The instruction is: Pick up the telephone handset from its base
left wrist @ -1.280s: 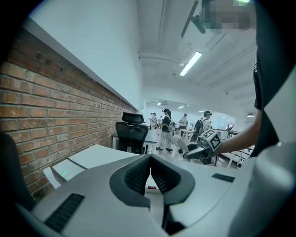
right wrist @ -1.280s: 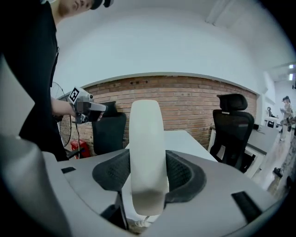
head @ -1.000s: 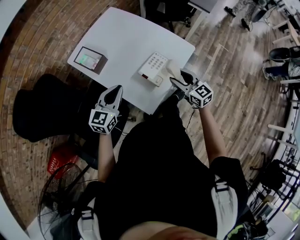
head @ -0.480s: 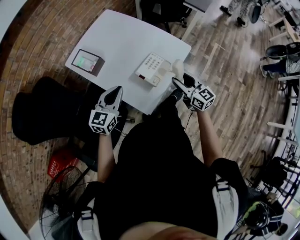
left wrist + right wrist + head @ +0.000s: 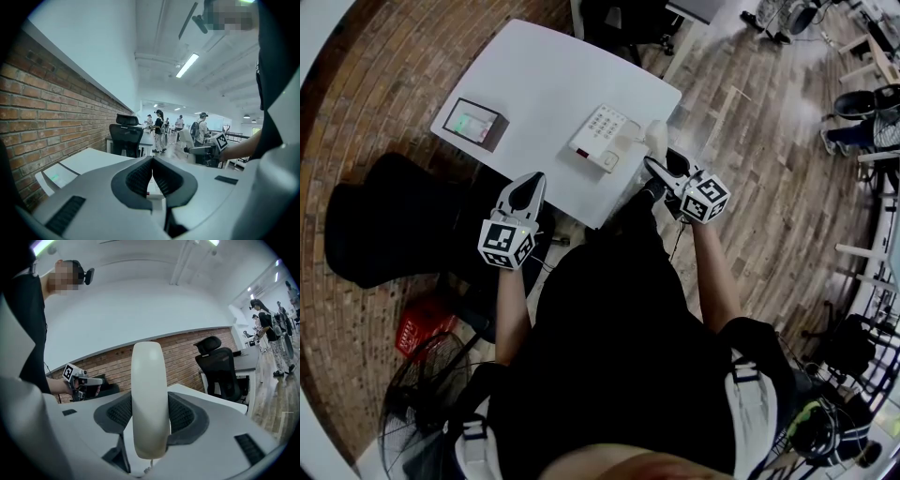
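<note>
Handset: smooth cream plastic with a soft sheen.

Pads of the right gripper: dark, finely ribbed, matt and rubber-like. The shell around them was matt grey plastic.

Left gripper: same grey shell and ribbed dark pads.

Telephone base: pale plastic; its finish could not be judged.

Table: white top, smooth and matt.

Brick floor, left of the head view: rough and matt.

Plank floor, right: wood, with a worn grain.

Brick wall: coarse red-brown brick.

The person's top: black matt cloth.
</note>
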`<state>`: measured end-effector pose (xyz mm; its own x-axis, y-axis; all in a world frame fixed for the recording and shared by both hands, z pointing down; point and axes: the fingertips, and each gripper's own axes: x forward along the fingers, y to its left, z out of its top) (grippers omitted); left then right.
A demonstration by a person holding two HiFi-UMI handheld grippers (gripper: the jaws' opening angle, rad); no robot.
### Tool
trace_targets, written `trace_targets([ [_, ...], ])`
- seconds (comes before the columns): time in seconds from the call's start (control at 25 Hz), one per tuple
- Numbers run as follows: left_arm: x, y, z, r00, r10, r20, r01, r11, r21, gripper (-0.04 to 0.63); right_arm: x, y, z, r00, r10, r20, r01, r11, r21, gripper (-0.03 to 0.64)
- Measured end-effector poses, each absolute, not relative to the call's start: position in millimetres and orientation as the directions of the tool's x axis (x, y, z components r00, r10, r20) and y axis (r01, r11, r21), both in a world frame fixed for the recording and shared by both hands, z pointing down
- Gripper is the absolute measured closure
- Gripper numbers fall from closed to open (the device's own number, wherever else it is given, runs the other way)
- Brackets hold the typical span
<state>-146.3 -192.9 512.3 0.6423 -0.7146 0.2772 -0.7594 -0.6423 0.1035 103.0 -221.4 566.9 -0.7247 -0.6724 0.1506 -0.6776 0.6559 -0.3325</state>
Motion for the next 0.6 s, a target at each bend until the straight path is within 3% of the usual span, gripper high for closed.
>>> trace_targets([
  [0.6, -139.2, -195.2, 515.1, 0.636, -0.722, 0.274, -0.766, -0.634, 0.108, 0.577, 107.4, -223.1, 567.5, -0.733, -0.665, 0.146, -0.669, 0.664, -0.335, 0.408],
])
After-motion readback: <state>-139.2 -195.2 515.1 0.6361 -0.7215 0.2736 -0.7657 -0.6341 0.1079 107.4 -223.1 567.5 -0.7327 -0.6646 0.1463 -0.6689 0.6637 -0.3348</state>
